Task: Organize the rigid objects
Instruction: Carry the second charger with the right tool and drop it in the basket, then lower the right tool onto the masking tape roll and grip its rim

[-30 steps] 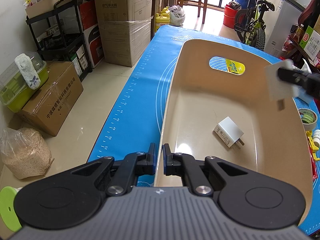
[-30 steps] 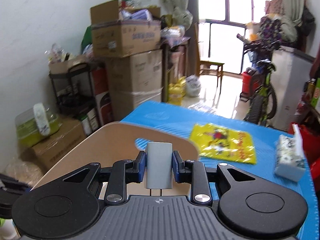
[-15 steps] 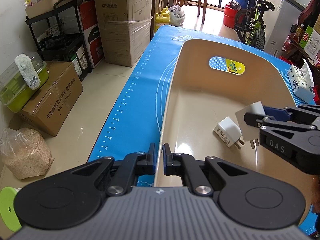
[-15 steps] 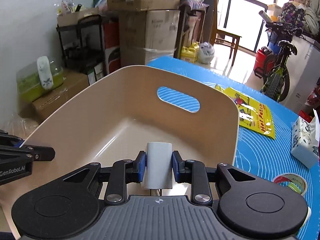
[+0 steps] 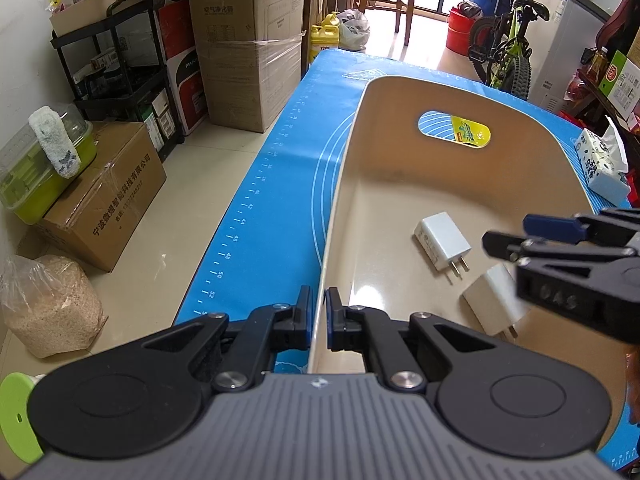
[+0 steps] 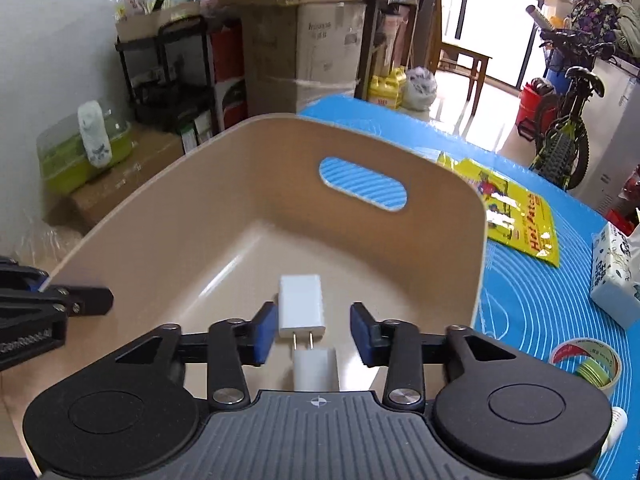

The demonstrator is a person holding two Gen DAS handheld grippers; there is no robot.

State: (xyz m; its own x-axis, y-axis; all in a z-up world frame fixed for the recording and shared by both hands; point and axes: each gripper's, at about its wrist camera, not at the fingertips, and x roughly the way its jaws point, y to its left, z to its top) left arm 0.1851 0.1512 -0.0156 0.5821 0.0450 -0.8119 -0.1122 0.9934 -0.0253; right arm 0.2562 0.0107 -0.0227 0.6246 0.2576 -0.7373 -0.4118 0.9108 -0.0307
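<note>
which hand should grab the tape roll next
Right. The right hand-held gripper is opening, its charger dropped into the bin, and the tape roll lies on its side. The left hand-held gripper is clamped on the bin's rim.

A tub (image 5: 520, 184) sits on the mat-covered counter (image 5: 280, 184) with two chargers inside, the far charger (image 5: 442, 246) just beyond the near charger (image 5: 496, 304). To the tub's right lie a tissue pack (image 6: 614, 276) and, nearer, a tape roll (image 6: 586, 364).
</note>
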